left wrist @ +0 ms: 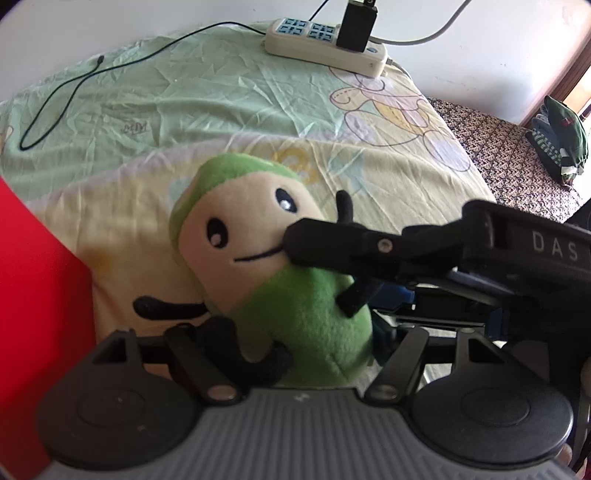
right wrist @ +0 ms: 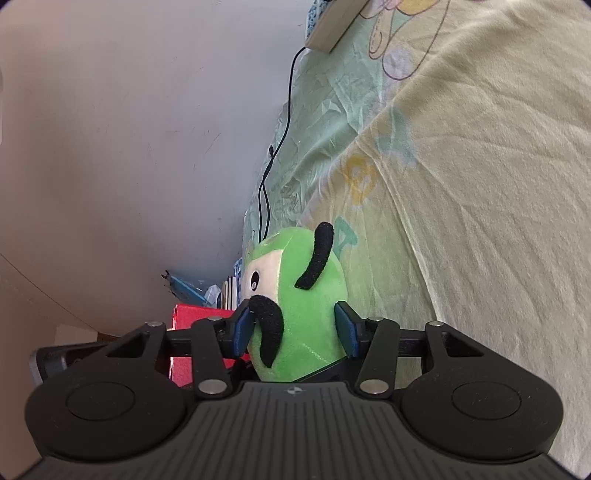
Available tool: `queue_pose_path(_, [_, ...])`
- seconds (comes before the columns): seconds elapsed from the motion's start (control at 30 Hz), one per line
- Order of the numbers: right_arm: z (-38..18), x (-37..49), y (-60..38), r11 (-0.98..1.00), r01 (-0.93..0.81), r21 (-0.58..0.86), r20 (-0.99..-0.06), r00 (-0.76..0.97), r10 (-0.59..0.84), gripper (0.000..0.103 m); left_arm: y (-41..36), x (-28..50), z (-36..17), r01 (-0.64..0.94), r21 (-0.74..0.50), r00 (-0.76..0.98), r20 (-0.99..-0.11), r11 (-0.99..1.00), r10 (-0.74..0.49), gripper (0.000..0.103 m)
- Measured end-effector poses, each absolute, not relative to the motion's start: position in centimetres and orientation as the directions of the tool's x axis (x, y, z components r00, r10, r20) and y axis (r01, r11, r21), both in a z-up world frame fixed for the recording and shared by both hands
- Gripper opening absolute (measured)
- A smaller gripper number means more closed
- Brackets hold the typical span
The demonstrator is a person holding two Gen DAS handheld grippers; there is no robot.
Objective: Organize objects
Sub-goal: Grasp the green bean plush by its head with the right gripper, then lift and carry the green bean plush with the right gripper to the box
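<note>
One wrinkled pastel bedsheet (left wrist: 207,85) against white wall (left wrist: 110,22).

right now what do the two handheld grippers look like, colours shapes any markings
Both are matte black plastic with a ribbed grey body, two round discs and silver-pinned linkage arms. The right gripper has blue pads on its fingers. Seen from the left wrist camera, its side bears white letters "DAS". The left gripper shows the same build; its pads are hidden.
</note>
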State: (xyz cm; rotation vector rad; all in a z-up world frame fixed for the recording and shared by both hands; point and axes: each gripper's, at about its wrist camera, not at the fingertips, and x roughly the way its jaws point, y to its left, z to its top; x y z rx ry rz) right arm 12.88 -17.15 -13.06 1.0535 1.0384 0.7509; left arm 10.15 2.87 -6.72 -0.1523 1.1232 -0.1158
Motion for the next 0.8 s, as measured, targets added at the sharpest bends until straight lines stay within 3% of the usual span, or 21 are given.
queue_pose_path(0.8, [-6.5,-0.4,-22.0,0.384,-0.055,0.922,-0.33,0.411,0.85,0.049,-2.4,-0.8,-0.8,0.177,-0.16,0.427,-0.876,0.971,-0.222,0.071])
